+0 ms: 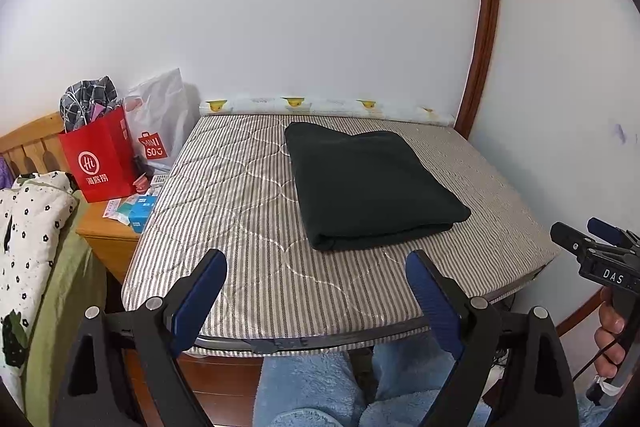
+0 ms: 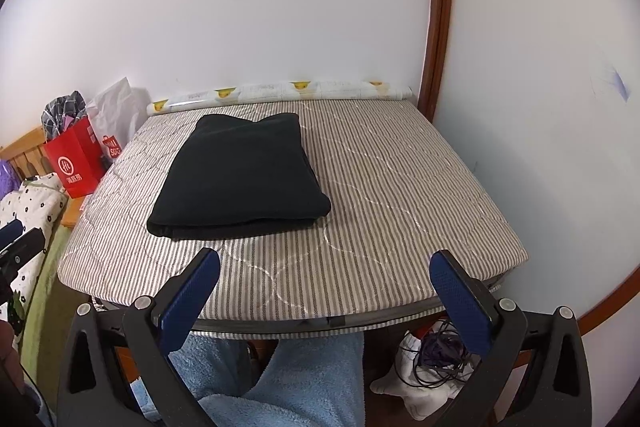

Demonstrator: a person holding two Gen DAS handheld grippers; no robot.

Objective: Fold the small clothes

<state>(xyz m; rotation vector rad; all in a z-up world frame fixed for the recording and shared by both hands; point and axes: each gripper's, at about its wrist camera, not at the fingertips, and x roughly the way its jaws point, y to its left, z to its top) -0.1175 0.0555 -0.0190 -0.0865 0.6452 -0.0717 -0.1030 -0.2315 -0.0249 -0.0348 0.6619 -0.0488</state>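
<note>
A dark green garment lies folded into a thick rectangle on the striped padded table top; the right wrist view shows it left of centre. My left gripper hovers over the near edge, open, with nothing between its blue pads. The right gripper is open and empty too, held short of the garment over the table's front edge. The right gripper's tip shows at the far right of the left wrist view, with a hand on its handle.
A red paper bag and a white plastic bag stand on a wooden nightstand at left. A rolled duck-print sheet lies along the wall. A spotted quilt is at far left. Cables lie under the table.
</note>
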